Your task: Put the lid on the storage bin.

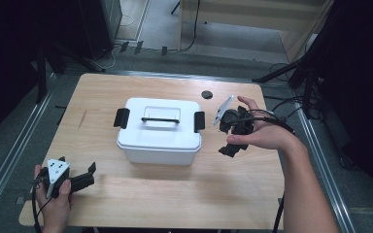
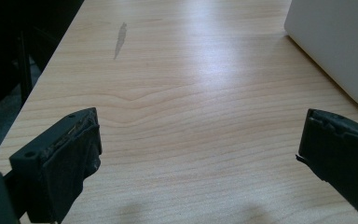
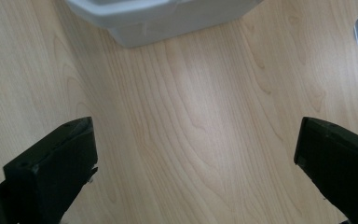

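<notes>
in the high view, nearest the camera, the left claw (image 1: pixel 77 177) rests at about 7 o'clock on the wooden surface (image 1: pixel 233 194), jaws spread and empty, held by the left hand (image 1: pixel 53 196). the white lidded box (image 1: pixel 159 131) sits at the centre, square to the surface edges, with a black latch (image 1: pixel 122 118) at its 9 o'clock end, another black latch (image 1: pixel 199 121) at 3 o'clock, and a thin lid handle (image 1: pixel 160 119) lying flat on top. the right claw (image 1: pixel 233 136) hovers just beside the 3 o'clock latch, held by the right hand (image 1: pixel 264 133).

in the left gripper view, its jaws stand wide apart over bare wood, the box corner (image 2: pixel 340 42) at 1 o'clock.

in the right gripper view, the jaws are likewise spread with nothing between them, the box (image 3: pixel 168 18) at 12 o'clock.

the box looks like stiff, smooth plastic, probably light unless it is filled; its walls would slip, so the latches and handle are the places to grip. there is open room on all sides, least toward the 3 o'clock edge.
</notes>
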